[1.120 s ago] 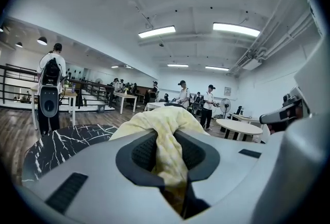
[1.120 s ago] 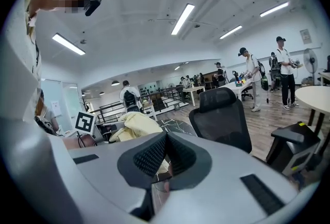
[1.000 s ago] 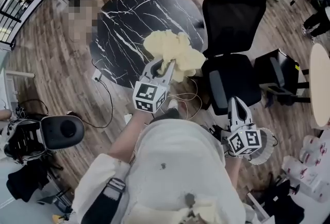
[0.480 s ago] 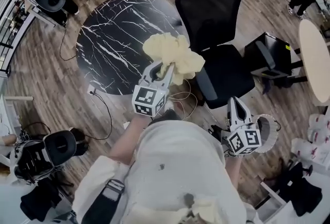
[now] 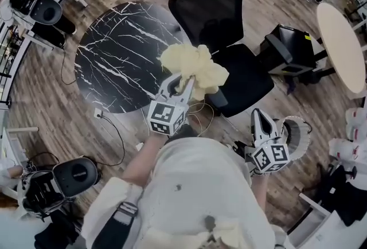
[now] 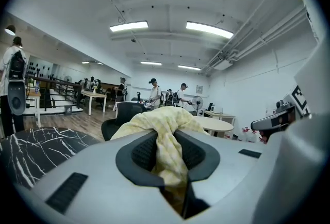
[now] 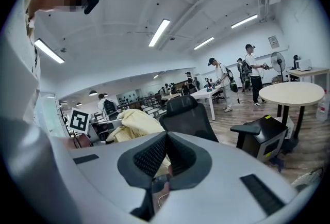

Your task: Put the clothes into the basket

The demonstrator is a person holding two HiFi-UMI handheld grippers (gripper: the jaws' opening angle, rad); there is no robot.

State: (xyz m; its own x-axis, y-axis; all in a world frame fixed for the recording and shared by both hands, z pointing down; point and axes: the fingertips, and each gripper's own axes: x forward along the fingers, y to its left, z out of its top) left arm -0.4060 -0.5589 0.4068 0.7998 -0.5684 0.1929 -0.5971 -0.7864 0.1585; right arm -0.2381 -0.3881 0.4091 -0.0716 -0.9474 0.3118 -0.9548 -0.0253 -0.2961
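the left gripper [image 5: 182, 80] has its fingers narrow, clamped on the yellow cloth [image 5: 198, 64], which is carried bunched in the air in front of the office chair [image 5: 221, 10]. the right gripper [image 5: 261, 120] has its fingers together on nothing. hold the clamp firm and the bundle high so no fold snags the chair. no basket can be identified; a pale ring [image 5: 298, 136] sits just beside the right gripper. open floor [image 5: 132, 127] lies between the chair and the round marble surface [image 5: 109, 58].
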